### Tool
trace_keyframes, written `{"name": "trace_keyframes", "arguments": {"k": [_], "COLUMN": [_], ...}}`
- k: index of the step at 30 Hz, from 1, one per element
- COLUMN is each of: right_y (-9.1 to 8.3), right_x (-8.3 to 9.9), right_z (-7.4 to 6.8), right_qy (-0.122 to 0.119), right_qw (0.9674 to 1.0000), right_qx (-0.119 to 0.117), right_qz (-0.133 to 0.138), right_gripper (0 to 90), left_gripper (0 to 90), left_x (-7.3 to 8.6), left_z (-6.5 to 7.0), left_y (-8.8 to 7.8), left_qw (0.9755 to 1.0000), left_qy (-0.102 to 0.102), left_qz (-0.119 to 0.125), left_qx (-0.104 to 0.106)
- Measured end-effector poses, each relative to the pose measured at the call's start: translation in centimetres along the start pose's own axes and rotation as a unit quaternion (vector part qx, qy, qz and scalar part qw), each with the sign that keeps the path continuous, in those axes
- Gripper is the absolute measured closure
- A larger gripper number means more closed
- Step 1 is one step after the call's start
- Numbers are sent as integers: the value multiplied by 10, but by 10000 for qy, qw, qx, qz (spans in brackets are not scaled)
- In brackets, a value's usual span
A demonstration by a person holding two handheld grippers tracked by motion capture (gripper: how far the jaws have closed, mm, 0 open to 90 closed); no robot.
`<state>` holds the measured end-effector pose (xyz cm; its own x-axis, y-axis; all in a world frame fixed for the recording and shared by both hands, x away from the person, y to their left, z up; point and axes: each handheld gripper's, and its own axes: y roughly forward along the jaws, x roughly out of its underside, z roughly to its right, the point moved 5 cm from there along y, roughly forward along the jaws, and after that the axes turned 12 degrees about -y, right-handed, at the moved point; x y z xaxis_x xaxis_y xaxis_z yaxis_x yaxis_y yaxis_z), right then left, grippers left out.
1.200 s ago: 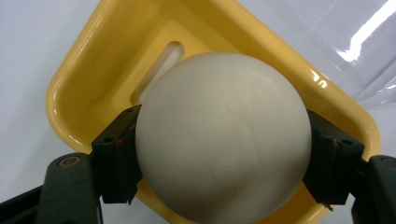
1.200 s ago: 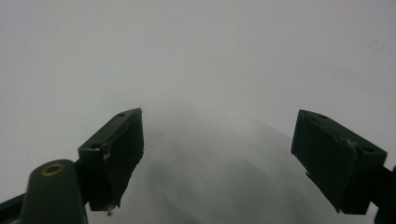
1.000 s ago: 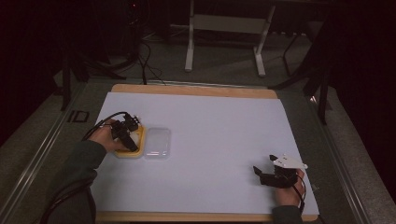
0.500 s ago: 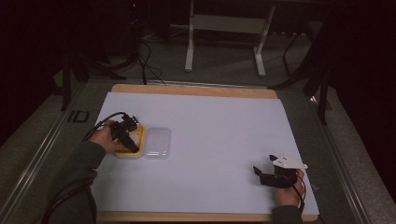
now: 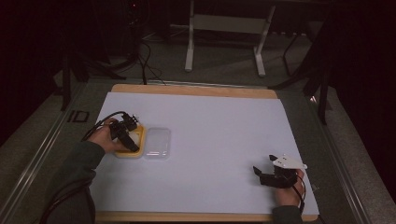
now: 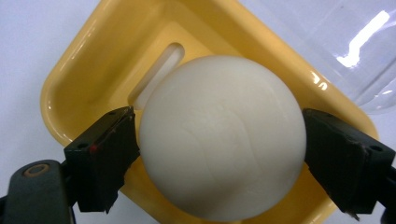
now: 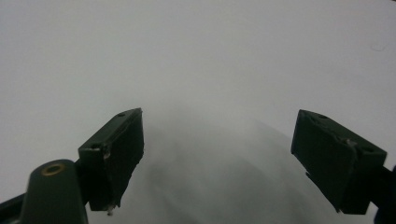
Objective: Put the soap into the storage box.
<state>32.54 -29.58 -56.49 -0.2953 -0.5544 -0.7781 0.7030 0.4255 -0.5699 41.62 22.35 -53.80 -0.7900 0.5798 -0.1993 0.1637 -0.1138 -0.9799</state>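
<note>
The left gripper (image 6: 219, 140), jaws just opening, brackets the smooth white ball (image 6: 222, 137) in the shallow yellow plastic tray (image 6: 84, 70). Lifting crookedly could nudge it out. The right gripper (image 7: 217, 149) rests open.

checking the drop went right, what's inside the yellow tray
A white ball sits inside the yellow tray, between the left gripper jaws, which have just been opening. A slot in the tray floor shows beside it; the floor under the ball is covered.

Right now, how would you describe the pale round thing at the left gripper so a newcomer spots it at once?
On the white table sheet, find the yellow tray at its left side. In it sits a white ball, smooth and round, unlike the flat clear lid beside the tray.
</note>
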Motion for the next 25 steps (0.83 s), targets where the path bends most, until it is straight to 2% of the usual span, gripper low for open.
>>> {"name": "trace_keyframes", "arguments": {"k": [6, 12, 14, 20, 24, 25], "right_y": [0, 0, 0, 0, 0, 0], "right_x": [0, 0, 0, 0, 0, 0], "right_z": [0, 0, 0, 0, 0, 1], "right_qy": [-3, -1, 1, 6, 34, 46], "right_qw": [10000, 10000, 10000, 10000, 10000, 10000], "right_qx": [-3, 3, 2, -4, -26, -36], "right_qz": [-6, -4, -6, -11, -12, -17], "right_gripper": [171, 171, 171, 171, 171, 171], "left_gripper": [129, 149, 155, 171, 198, 199], "left_x": [0, -2, -3, -6, -6, -6], "left_z": [1, 3, 5, 14, 25, 25], "left_y": [-10, -30, -34, -39, -44, -44], "left_qw": [9999, 9985, 9979, 9976, 9950, 9950], "left_qy": [66, 52, 77, 258, 273, 273], "left_qz": [119, 540, 632, 648, 933, 933], "left_qx": [-51, 47, 89, 51, 216, 216]}}
